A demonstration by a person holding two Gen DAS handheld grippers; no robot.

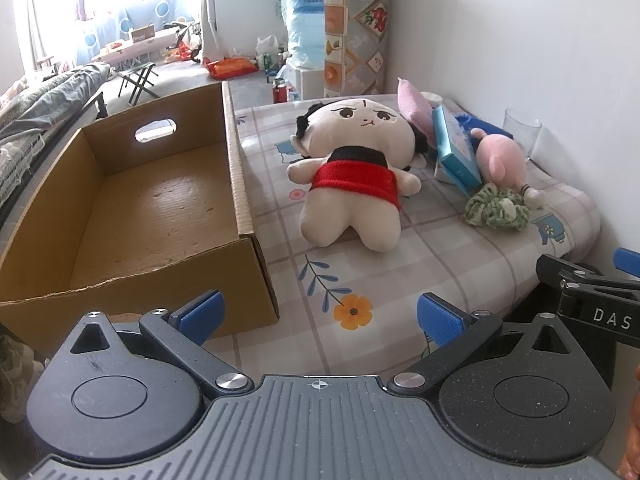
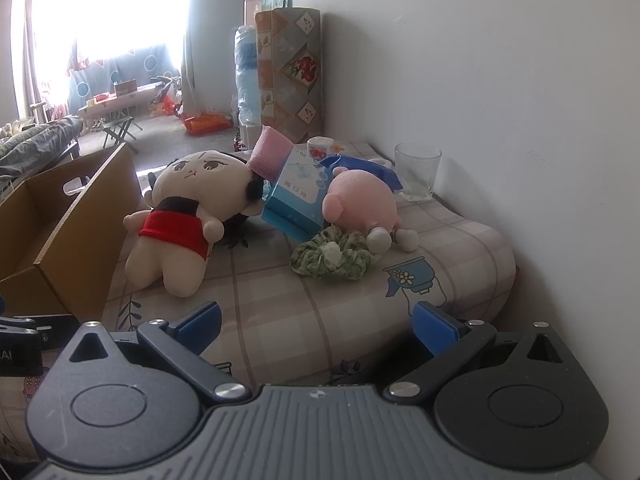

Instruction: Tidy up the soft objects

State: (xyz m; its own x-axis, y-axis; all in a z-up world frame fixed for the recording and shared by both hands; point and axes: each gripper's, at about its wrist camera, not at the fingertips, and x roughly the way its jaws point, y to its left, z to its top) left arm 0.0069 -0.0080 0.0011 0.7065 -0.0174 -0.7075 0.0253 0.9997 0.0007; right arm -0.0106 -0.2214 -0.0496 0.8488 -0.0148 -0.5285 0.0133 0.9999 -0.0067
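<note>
**Soft toys wait beside an empty box, both tongs spread wide**

The big doll (image 1: 352,172) in the red top lies face up on the checked tablecloth (image 1: 460,264), just right of the empty cardboard box (image 1: 160,208). It looks light and squashy; its narrow red middle or one stubby leg seems the best place to pinch, since the wide head would likely slip. Further right, the pink plush (image 2: 360,200) leans against a blue carton (image 2: 296,204), with a green scrunchie (image 2: 332,258) touching its near side. The scrunchie is limp and should gather easily. A drinking glass (image 2: 416,172) stands just behind the pink plush by the wall, fragile and easily knocked.

The left gripper (image 1: 318,316) and the right gripper (image 2: 316,320) both stand fully spread, holding nothing and touching nothing, above the near end of the cloth.
</note>
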